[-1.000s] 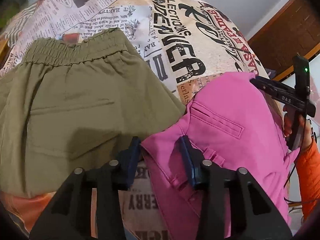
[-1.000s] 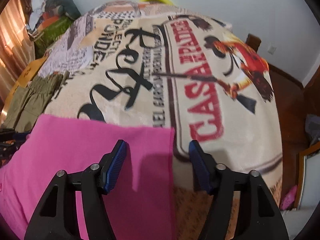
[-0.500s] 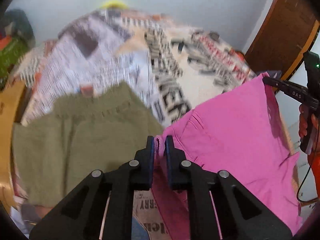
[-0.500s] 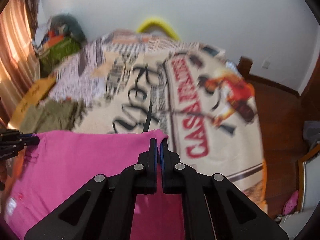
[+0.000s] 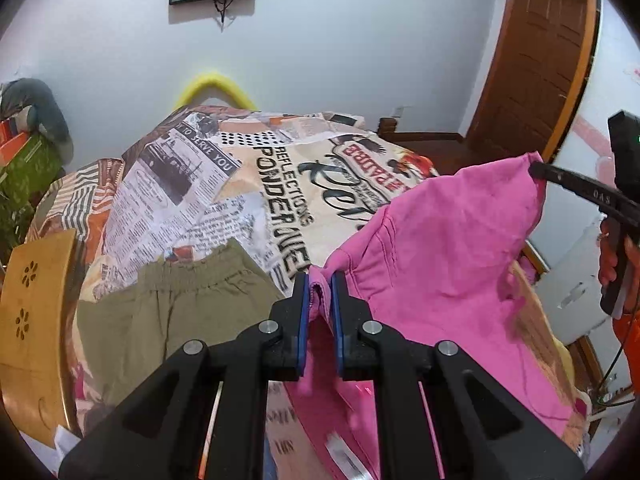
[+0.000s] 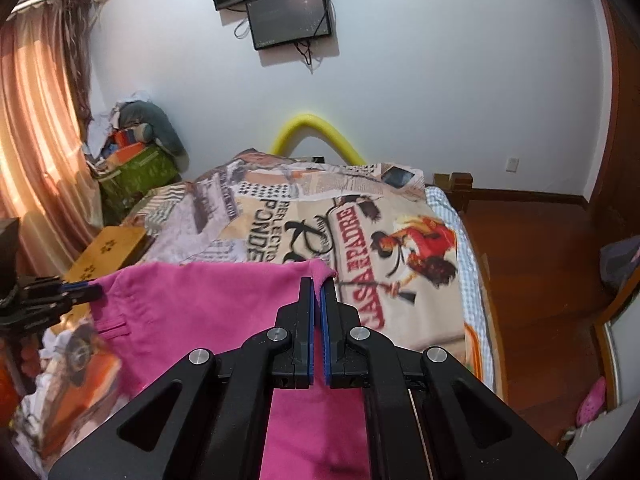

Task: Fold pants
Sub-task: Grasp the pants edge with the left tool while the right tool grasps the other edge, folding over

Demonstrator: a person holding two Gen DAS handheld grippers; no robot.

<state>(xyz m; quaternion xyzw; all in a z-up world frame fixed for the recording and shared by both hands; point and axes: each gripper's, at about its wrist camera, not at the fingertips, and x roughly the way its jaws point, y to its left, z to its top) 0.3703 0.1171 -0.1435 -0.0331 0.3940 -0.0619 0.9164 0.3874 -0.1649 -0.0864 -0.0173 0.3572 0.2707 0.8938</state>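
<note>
Left wrist view: the left gripper is at the 6 o'clock side, and its jaws are closed on a bunched corner of the pink pants. The pants hang stretched toward 3 o'clock, where the right gripper pinches the far top corner, held by a hand with an orange sleeve. Toward 9 o'clock, the olive pants lie flat on the printed bedspread. A wooden board is at the far 9 o'clock edge.

Right wrist view: the right gripper is clamped tight on the top corner of the pink pants. The cloth spreads from the centre toward 9 o'clock, lifted above the printed bedspread, and there the left gripper grips the other corner. At 12 o'clock two screens hang on the wall.
</note>
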